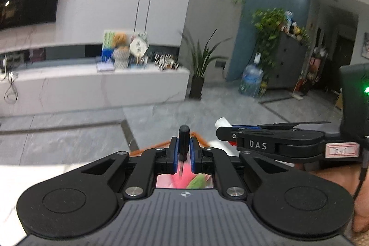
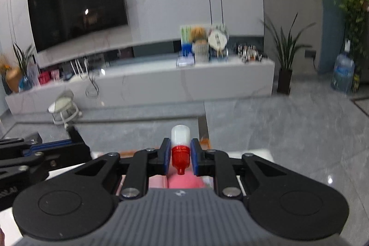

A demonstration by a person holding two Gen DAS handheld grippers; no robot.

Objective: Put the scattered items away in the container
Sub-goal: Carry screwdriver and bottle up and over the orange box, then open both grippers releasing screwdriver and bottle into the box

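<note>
Holding a small screwdriver (image 1: 183,142), the left gripper (image 1: 183,149) has its two blue pads squeezed tight on the black handle. The handle end sticks up past the pads, and the thin metal tip points back toward the camera. An orange edge (image 1: 161,144) shows just behind the left gripper, but it is too hidden to tell what it belongs to. Under the tip, something pink and green shows through the gap, too blurry to name.

To the right in the left wrist view, the right gripper (image 1: 224,130) shows from the side, just beside the left one. It grips a little bottle (image 2: 180,149), white with a red cap. In the right wrist view its pads are closed tight on the red cap, the white body sticks out past the pads, and the red nozzle points back toward the camera. A hand (image 1: 359,200) shows at the far right edge of the left wrist view.

Far behind both grippers are a grey tiled floor (image 2: 276,126), a long white cabinet (image 2: 161,84), a big dark TV (image 2: 76,4), a potted plant (image 2: 284,57) and a blue water jug (image 2: 342,73). Both things are up off any surface, each gripped in its own gripper.
</note>
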